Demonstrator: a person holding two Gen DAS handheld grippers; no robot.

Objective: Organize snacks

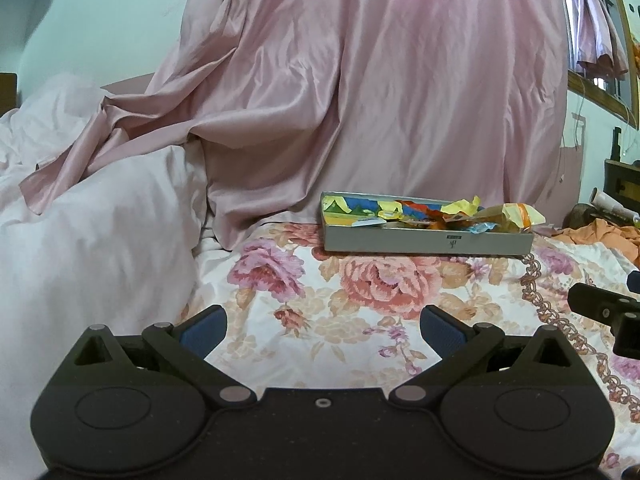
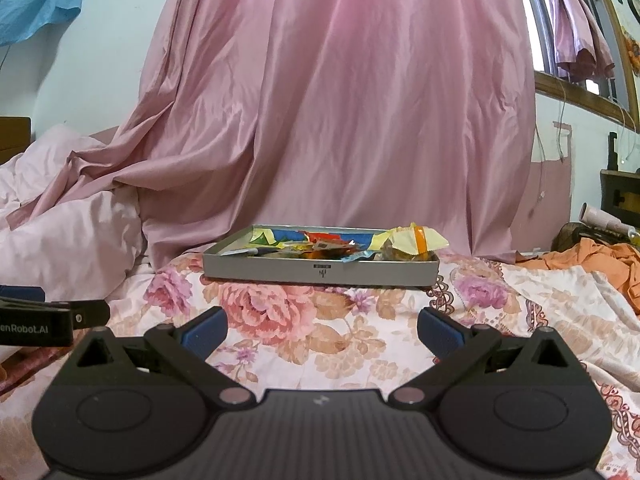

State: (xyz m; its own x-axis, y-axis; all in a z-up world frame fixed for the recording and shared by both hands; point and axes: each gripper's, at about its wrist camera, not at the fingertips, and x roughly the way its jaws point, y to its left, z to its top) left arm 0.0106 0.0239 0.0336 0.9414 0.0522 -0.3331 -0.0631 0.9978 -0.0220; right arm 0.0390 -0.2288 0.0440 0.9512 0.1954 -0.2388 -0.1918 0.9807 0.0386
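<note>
A shallow grey box (image 1: 428,241) sits on the floral bedspread, holding several colourful snack wrappers (image 1: 424,212). A yellow packet with an orange band (image 1: 522,213) lies at its right end. In the right wrist view the grey box (image 2: 320,270) is straight ahead with the yellow packet (image 2: 416,240) at its right. My left gripper (image 1: 323,326) is open and empty, well short of the box. My right gripper (image 2: 322,328) is open and empty, also short of the box. Each gripper shows at the edge of the other's view.
A pink satin curtain (image 1: 360,100) hangs behind the box. A white duvet (image 1: 88,220) is heaped at the left. Orange clothes (image 2: 600,258) lie at the right. The floral bedspread (image 2: 320,344) lies between the grippers and the box.
</note>
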